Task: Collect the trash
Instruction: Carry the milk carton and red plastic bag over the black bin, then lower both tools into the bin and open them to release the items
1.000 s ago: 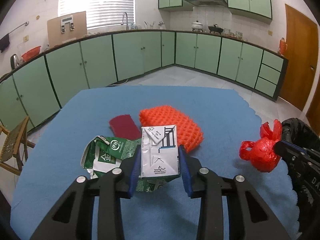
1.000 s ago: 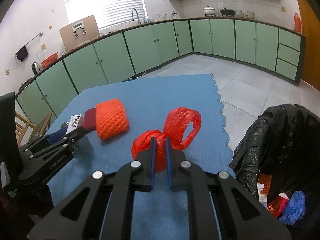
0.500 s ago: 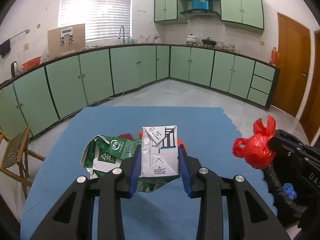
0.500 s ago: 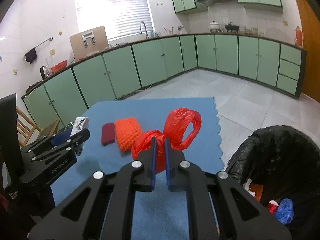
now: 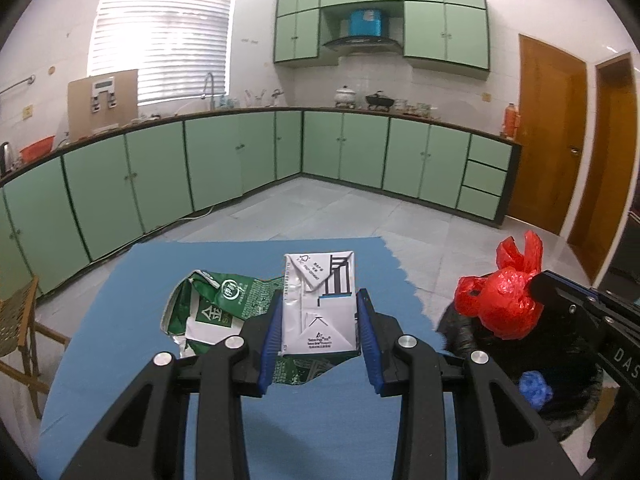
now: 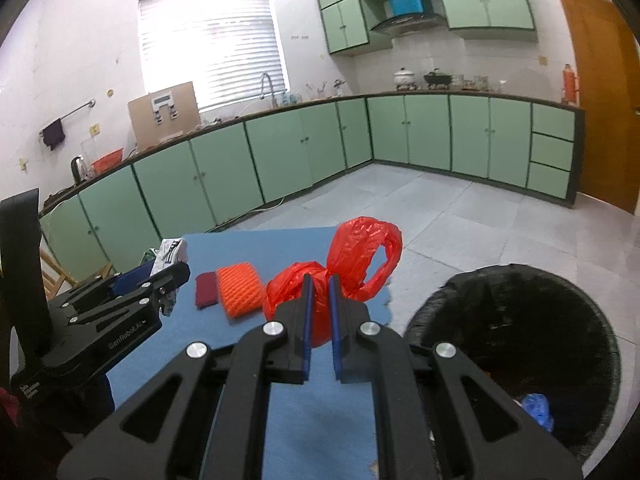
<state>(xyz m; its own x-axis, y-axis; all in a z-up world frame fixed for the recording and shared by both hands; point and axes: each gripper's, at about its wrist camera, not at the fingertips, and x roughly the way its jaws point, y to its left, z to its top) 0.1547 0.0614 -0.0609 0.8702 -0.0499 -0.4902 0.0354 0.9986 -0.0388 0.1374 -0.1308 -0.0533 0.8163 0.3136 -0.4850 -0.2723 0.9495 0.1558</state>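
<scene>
My left gripper (image 5: 319,322) is shut on a white drink carton (image 5: 319,304) and a crumpled green-and-white carton (image 5: 218,308), held above the blue table mat (image 5: 132,320). My right gripper (image 6: 319,304) is shut on a knotted red plastic bag (image 6: 352,268), held above the mat's right edge, beside the black-lined trash bin (image 6: 520,332). The red bag also shows in the left wrist view (image 5: 500,304), over the bin (image 5: 560,380). The left gripper shows in the right wrist view (image 6: 168,276) at the left.
An orange mesh sponge (image 6: 239,288) and a dark red cloth (image 6: 206,290) lie on the mat (image 6: 248,244). The bin holds a blue crumpled item (image 6: 536,416). A wooden chair (image 5: 18,320) stands left of the table. Green cabinets (image 5: 360,152) line the walls.
Both grippers have risen and tilted up, carrying their loads. The right gripper has moved with the red bag towards the bin. The sponge and cloth have dropped out of the left wrist view.
</scene>
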